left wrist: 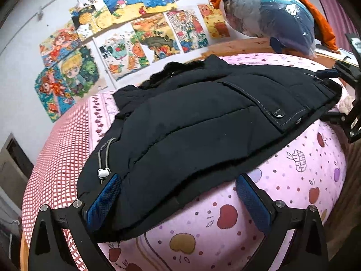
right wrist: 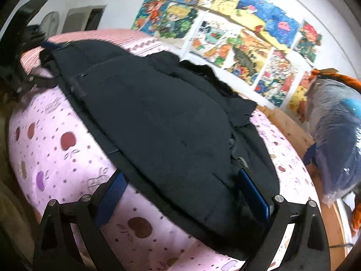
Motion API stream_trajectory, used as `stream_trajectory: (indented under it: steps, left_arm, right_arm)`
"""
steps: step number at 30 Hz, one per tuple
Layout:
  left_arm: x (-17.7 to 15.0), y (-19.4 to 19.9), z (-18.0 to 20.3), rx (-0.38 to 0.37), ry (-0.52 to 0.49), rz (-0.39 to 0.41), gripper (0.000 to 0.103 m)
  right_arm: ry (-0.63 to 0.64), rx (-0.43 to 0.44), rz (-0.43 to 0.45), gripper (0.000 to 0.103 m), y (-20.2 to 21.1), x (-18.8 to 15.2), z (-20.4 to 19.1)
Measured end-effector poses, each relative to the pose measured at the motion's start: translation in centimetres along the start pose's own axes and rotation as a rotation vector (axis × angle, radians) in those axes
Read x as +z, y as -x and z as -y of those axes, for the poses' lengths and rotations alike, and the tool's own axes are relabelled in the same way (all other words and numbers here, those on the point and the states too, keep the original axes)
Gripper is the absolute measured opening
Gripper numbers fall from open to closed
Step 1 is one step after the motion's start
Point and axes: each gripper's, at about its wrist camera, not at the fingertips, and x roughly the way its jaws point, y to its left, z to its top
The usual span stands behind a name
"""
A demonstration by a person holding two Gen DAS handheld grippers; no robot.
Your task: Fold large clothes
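A jacket [left wrist: 203, 117] lies on the bed [left wrist: 282, 192], drawings [left wrist: 135, 29] hang on the wall behind it toward eleven o'clock, and a wrapped bundle [left wrist: 270, 20] sits beyond the bed's far edge near one o'clock.

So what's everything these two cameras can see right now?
Padded jacket: one, black, spread flat on the bed, near edge between both grippers' open fingers.
Drawcord with toggle: one, grey and white, at the jacket's hem by the left gripper.
Bed sheet: one, pink with apple prints, under the jacket.
Checked cloth: one, red and white, on the bed's far side.
Drawings: a dozen or so, multicoloured, on the white wall.
Plastic-wrapped bundle: one, blue and grey, on the wooden bed frame, orange fabric behind it.
Left gripper: black, blue pads, open.
Right gripper: black, blue pads, open.
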Motion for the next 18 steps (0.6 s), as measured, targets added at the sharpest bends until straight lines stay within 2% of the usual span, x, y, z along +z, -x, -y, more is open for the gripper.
stream_trajectory:
  steps: [4, 9, 11, 12, 13, 14, 16, 18]
  left_arm:
    - [0.0, 0.2, 0.2, 0.035, 0.013, 0.028, 0.103]
    - [0.4, 0.6, -0.3, 0.039, 0.077, 0.061, 0.103]
    - [0.6, 0.6, -0.3, 0.098, 0.089, 0.073, 0.103]
    - [0.7, 0.4, -0.3, 0.158, 0.091, 0.068, 0.103]
    - [0.9, 0.2, -0.4, 0.219, 0.094, 0.059, 0.103]
    - [1.0, 0.0, -0.6, 0.255, 0.104, 0.054, 0.103]
    - [1.3, -0.2, -1.3, 0.253, 0.143, 0.055, 0.102]
    - [1.5, -0.2, -1.5, 0.239, 0.162, 0.061, 0.098]
  right_arm:
    - [-0.097, 0.021, 0.003, 0.095, -0.4, -0.2, 1.4]
    - [-0.091, -0.008, 0.015, 0.095, -1.2, -0.5, 1.6]
    - [-0.079, -0.057, 0.04, 0.094, -1.1, -0.6, 1.3]
    - [-0.08, -0.075, 0.052, 0.093, -0.7, -0.7, 1.2]
    - [-0.085, -0.11, 0.075, 0.091, -0.4, -0.7, 1.2]
    - [-0.091, -0.135, 0.09, 0.084, -0.1, -0.7, 1.2]
    - [-0.106, -0.157, 0.106, 0.07, 0.2, -0.6, 1.3]
    - [-0.115, -0.14, 0.111, 0.055, 0.3, -0.3, 1.4]
